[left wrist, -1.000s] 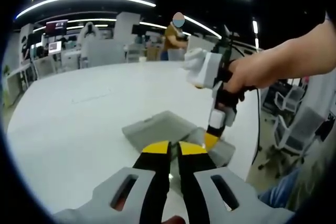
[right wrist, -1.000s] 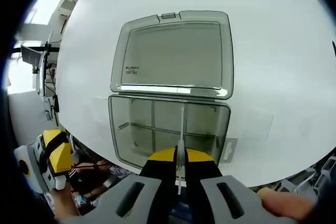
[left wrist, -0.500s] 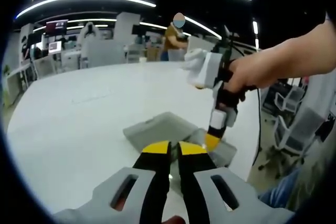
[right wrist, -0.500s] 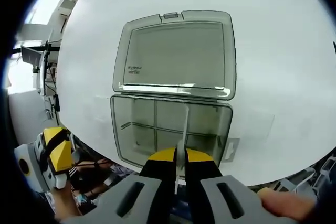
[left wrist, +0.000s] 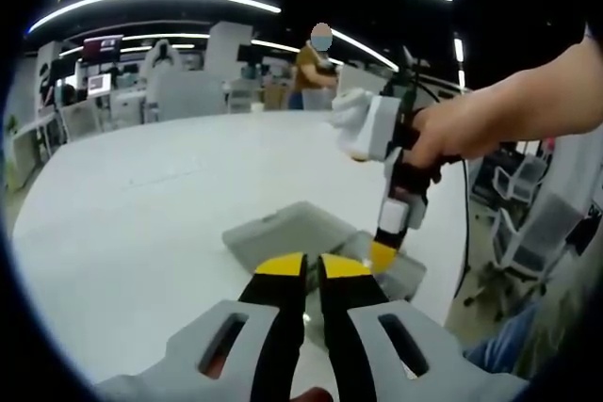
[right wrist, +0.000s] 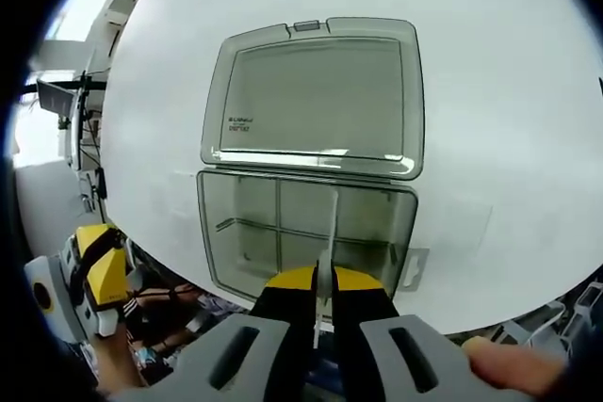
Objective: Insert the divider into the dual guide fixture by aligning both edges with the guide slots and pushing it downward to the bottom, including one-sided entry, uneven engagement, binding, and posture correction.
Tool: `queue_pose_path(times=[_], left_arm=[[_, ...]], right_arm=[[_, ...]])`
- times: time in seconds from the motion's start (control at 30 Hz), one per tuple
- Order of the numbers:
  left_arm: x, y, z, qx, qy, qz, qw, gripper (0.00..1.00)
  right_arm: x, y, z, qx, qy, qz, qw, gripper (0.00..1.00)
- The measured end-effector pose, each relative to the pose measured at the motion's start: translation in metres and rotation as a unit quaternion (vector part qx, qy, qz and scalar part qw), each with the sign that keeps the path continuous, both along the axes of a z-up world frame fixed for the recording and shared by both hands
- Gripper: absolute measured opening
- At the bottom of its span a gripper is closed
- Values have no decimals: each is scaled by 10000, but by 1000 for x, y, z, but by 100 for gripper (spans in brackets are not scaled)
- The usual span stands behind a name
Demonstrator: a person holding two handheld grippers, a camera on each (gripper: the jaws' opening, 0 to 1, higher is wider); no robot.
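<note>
In the right gripper view a grey translucent box (right wrist: 303, 233) lies open on the white table (right wrist: 509, 91), its lid (right wrist: 316, 96) folded back flat. My right gripper (right wrist: 322, 280) is shut on a thin pale divider (right wrist: 330, 228), held edge-on over the box's right half. Fixed partitions (right wrist: 277, 223) split the box's inside. In the left gripper view my left gripper (left wrist: 308, 268) hangs over the table in front of the box (left wrist: 311, 237), its yellow-tipped jaws nearly together with nothing between them. The right gripper (left wrist: 382, 253), held by a hand (left wrist: 452, 129), stands over the box there.
The table's near edge (right wrist: 471, 322) runs just behind the box, with the left gripper (right wrist: 99, 275) below it at the left. Desks, chairs and a person (left wrist: 311, 63) stand beyond the table's far side. Office chairs (left wrist: 518, 233) are at the right.
Almost nothing differs. The right gripper view has shifted very slightly against the box, with the divider still held over the box's right half. The left gripper has stayed put.
</note>
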State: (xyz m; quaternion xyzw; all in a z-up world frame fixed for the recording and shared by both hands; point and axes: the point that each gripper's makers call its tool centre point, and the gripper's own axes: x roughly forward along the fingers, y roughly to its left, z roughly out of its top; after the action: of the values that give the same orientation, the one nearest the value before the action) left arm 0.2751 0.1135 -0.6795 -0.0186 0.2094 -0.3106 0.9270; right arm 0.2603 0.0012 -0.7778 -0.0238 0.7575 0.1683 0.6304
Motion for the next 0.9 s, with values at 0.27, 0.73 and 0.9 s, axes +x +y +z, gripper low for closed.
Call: queue_pose_path(times=[0.27, 0.73, 0.9], left_arm=[[1, 0, 0, -1, 1, 10, 10000, 2], [1, 0, 1, 17, -13, 25, 10000, 2], [1, 1, 1, 26, -15, 28, 10000, 2]], right_arm=[[-6, 0, 5, 1, 12, 16, 10000, 0], [-5, -1, 0, -13, -11, 51, 10000, 0], [-2, -1, -3, -38, -41, 131, 9999, 0]])
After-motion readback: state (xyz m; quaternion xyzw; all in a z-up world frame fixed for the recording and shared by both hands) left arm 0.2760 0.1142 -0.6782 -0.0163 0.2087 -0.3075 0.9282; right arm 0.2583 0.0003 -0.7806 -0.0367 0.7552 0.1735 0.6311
